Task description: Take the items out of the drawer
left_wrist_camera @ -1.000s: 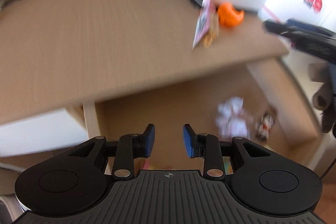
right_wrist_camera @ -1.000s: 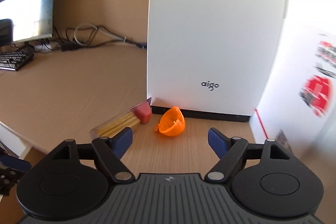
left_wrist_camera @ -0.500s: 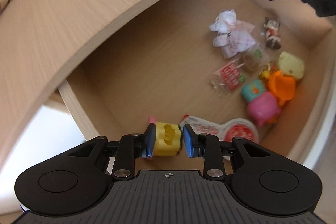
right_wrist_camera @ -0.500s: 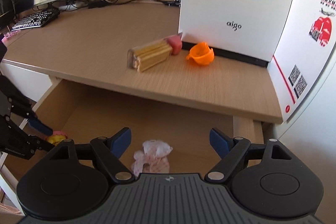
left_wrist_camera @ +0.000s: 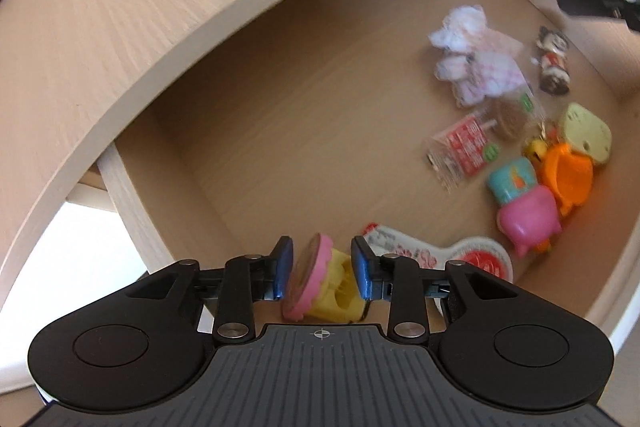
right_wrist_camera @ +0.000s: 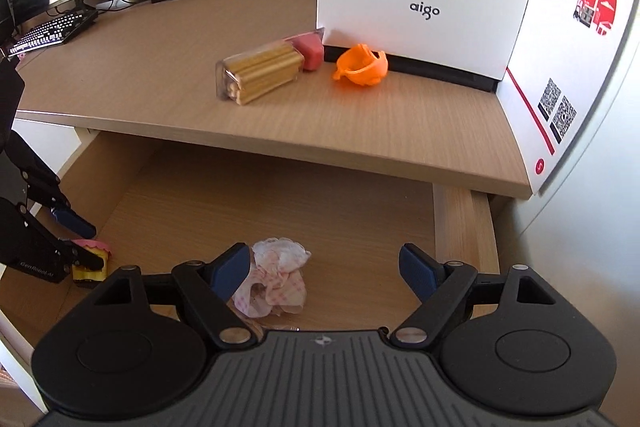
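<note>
Left gripper (left_wrist_camera: 322,269) jaws are closing around the pink-and-yellow toy (left_wrist_camera: 320,285) at the drawer's (left_wrist_camera: 132,211) near-left corner; toy sits tilted right between the pads, pink disc toward the left pad, though firm contact can't be confirmed. Right gripper (right_wrist_camera: 326,269) jaws are spread wide and empty, the pink cloth (right_wrist_camera: 276,279) just inside the left pad, off-centre. Left is nearer to a lift; desk (right_wrist_camera: 160,67) edge overhangs, so pull back before rising.

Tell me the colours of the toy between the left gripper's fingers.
Yellow toy with a pink top; clearest in the left wrist view.
</note>
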`<state>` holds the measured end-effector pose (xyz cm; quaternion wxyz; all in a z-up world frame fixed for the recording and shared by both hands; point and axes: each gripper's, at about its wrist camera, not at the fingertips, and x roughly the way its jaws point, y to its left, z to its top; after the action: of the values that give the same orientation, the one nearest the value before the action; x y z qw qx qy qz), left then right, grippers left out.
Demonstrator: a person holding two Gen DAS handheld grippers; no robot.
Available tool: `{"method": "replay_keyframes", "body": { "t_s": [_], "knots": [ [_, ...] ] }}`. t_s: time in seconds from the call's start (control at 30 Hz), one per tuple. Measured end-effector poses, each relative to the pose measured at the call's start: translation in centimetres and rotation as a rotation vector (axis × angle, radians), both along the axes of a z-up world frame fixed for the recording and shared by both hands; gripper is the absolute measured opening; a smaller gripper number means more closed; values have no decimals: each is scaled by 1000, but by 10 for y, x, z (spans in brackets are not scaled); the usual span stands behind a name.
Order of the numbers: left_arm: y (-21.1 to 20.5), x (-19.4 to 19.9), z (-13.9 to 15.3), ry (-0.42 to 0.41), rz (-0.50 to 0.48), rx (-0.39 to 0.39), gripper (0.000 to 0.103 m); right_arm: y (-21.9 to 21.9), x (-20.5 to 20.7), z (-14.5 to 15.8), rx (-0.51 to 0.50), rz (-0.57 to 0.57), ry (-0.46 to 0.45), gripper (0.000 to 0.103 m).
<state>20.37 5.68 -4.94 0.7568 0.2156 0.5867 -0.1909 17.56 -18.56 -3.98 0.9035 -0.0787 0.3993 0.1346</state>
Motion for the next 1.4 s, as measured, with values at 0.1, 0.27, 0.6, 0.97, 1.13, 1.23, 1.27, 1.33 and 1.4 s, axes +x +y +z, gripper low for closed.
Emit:
{"method": "replay_keyframes", "body": {
  "t_s": [0.1,0.27,0.6,0.97,1.13,1.23,1.27,1.33,1.4],
  "knots": [
    [0,-1,-2,36,35,-61,15,-3,2,-5,11,-7,35,83],
    [-10,-15,2,40,22,-133,11,-3,16,-19,32,-9,156,83],
    [-16,-24,15,-5,151,-249,8,37,68,-62,-4,50,347,70],
    [-4,-29,25,-26,154,-340,12,26,35,-45,12,57,333,21],
    [-42,-40,19,49,-39,-342,15,3,25,-52,-7,-19,343,23],
    [-63,-40,3,121,-105,-301,18,-5,15,-51,-8,-46,323,40],
    [-67,-37,-2,130,-97,-279,18,-7,14,-50,-8,-51,315,43],
    [-70,-31,-11,122,-70,-235,18,-10,11,-52,-10,-61,311,44],
    [-69,-23,-16,113,-39,-215,18,-14,9,-55,-8,-70,316,44]
  ]
}}
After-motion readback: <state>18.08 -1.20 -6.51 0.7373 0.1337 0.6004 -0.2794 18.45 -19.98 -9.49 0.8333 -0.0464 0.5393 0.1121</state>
